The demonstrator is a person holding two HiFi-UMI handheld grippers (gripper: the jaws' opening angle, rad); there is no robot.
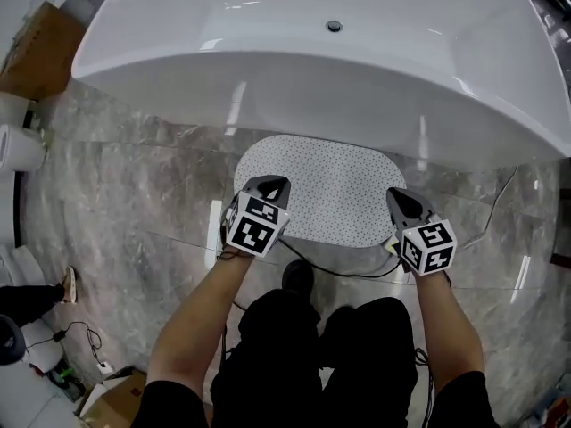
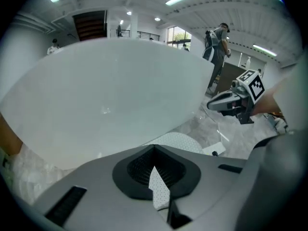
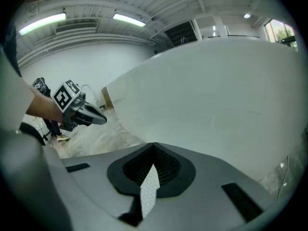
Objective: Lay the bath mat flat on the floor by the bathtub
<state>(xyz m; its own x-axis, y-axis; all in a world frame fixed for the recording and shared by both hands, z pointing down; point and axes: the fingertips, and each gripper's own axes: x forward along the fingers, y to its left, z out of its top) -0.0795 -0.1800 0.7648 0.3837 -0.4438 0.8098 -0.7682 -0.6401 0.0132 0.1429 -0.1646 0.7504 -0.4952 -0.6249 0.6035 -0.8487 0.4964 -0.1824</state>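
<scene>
— Both near corners held, are they?
— Yes. On the left, the left gripper (image 1: 272, 184) has its fingers (image 2: 132, 170) shut tight on the near edge of the bath mat (image 1: 326, 185). A strip of dotted white pokes out between them.
— And the mat itself?
— It's spread above the grey marble floor (image 1: 134, 168), straight in front of the bathtub (image 1: 312, 69), with its far end toward the tub wall.
— The right side?
— The right gripper (image 1: 399, 196) pinches the other near corner the same way, fingers closed hard on it.
</scene>
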